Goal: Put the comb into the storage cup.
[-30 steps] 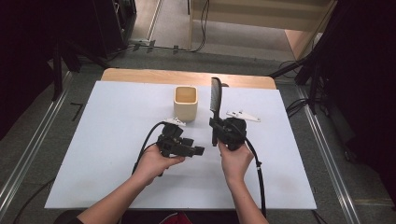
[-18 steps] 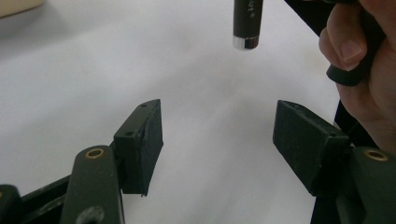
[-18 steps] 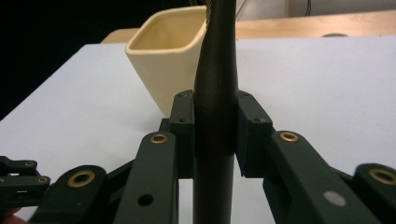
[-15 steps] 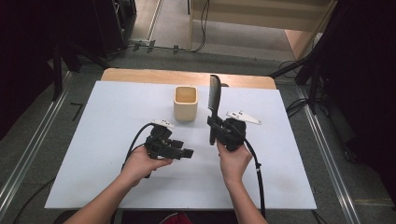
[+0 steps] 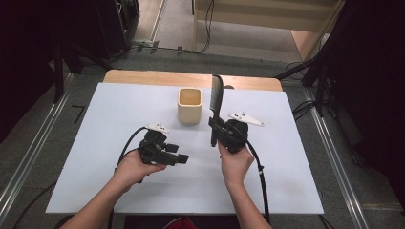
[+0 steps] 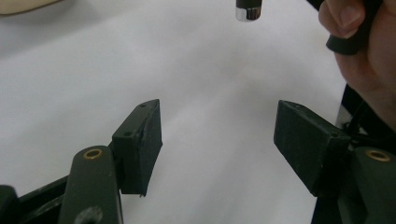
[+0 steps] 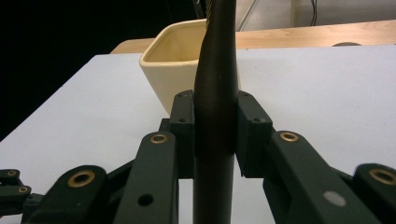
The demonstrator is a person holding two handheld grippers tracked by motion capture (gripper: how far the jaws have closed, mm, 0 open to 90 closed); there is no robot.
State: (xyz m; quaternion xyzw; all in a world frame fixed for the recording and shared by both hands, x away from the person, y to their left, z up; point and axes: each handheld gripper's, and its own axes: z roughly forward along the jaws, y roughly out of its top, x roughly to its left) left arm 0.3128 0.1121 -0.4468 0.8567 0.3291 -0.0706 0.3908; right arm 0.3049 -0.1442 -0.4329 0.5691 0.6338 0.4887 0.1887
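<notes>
Nearest, the left gripper [image 5: 180,159] sits low over the white table [image 5: 95,124], its jaws spread wide with bare surface between them. Beside it, the right gripper [image 5: 213,130] is clamped on the handle of a black comb [image 5: 216,95], held upright above the table. Just beyond, left of the comb, stands a cream cup [image 5: 189,105], open-topped, near the table's far edge.
</notes>
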